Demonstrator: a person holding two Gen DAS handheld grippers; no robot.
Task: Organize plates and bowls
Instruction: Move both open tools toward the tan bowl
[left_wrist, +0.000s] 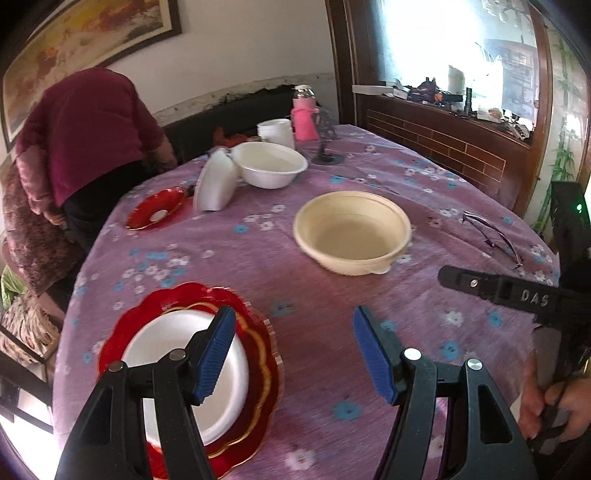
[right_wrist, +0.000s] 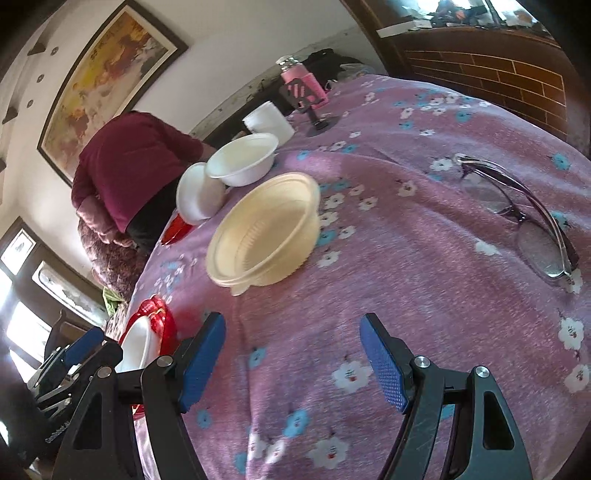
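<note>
Both claws, the left gripper (left_wrist: 293, 350) and the right gripper (right_wrist: 293, 360), hung wide and empty over the table (left_wrist: 295, 288). The cream bowl (left_wrist: 352, 232) sat alone mid-table, likely next for stacking; a white plate (left_wrist: 177, 354) already rested on the red plate (left_wrist: 258, 354).

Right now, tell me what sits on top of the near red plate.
A white plate lies on the red plate, covering its middle; only the scalloped red rim shows. The left fingers hide part of both.

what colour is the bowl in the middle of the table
Cream, a pale yellow, the bowl shows best in the left wrist view.
</note>
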